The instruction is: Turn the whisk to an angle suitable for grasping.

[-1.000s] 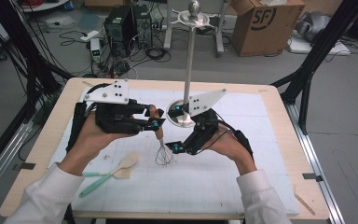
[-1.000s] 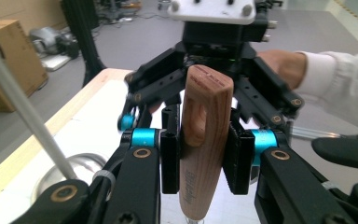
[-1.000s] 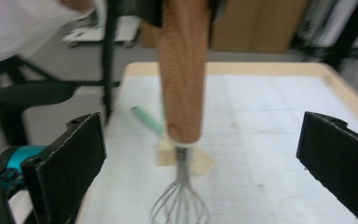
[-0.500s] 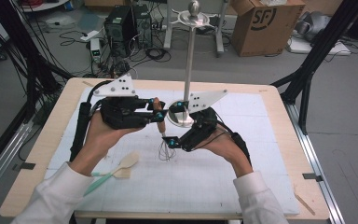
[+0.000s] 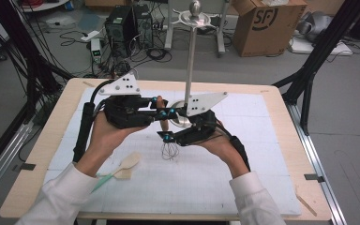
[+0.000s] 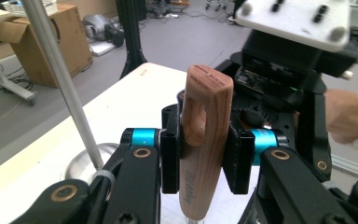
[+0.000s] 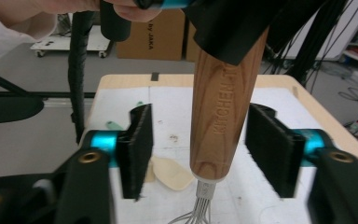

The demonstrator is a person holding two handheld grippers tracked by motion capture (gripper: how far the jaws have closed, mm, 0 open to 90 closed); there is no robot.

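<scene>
My left gripper point(image 6: 199, 163) has its jaws pinched on the wooden-handled wire whisk point(image 6: 204, 140), holding it upright above the white gridded surface point(image 5: 262, 140), just near the tall metal stand point(image 5: 190, 61). My right gripper point(image 7: 198, 154) sits lower on the same handle, and its jaws have just been closing in: the handle is between them, gaps showing on both sides, pads not touching yet. Since a second ago my left hand has carried the whisk a little farther from me. It looks like a handover is coming. The pale spatula with the green handle point(image 5: 117, 169) lies near left.
</scene>
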